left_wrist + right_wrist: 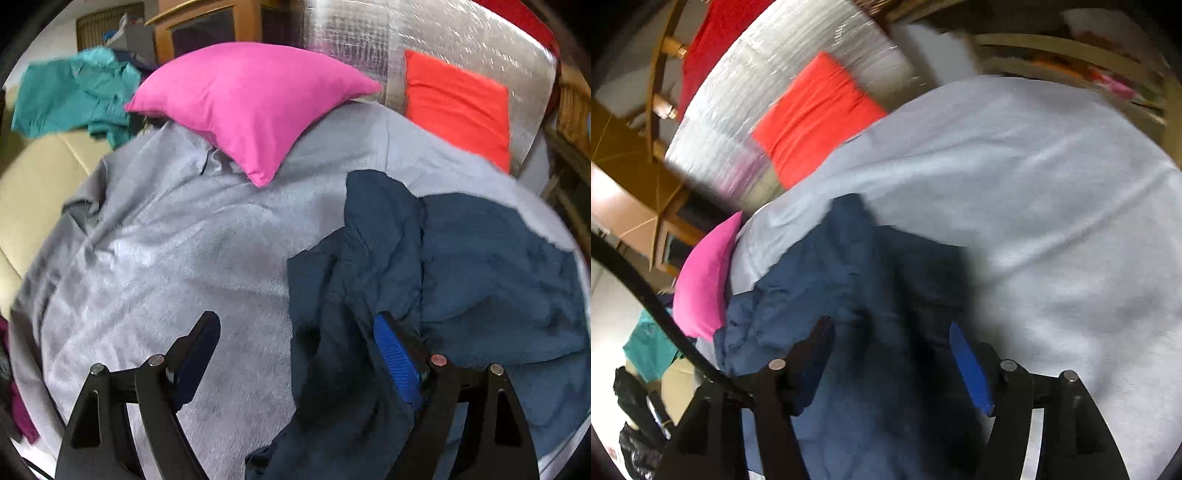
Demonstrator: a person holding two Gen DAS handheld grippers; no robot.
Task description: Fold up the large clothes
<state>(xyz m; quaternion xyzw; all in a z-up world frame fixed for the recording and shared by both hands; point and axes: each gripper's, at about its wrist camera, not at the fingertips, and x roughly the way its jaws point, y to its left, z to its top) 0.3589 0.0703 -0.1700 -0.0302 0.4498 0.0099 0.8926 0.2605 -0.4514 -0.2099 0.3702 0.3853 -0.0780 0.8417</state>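
Pillows, pink (251,107) and orange (458,107), border the grey blanket (166,258); both claws, left (295,332) and right (890,339), gape empty over the navy garment (461,266).

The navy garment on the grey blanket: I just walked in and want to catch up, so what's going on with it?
A person is working with a claw in each hand on a crumpled navy garment lying on a grey blanket. The left claw and right claw are both open, fingers either side of bunched navy fabric, gripping nothing. No neat fold shows yet. A pink pillow and an orange pillow sit at the far edge.
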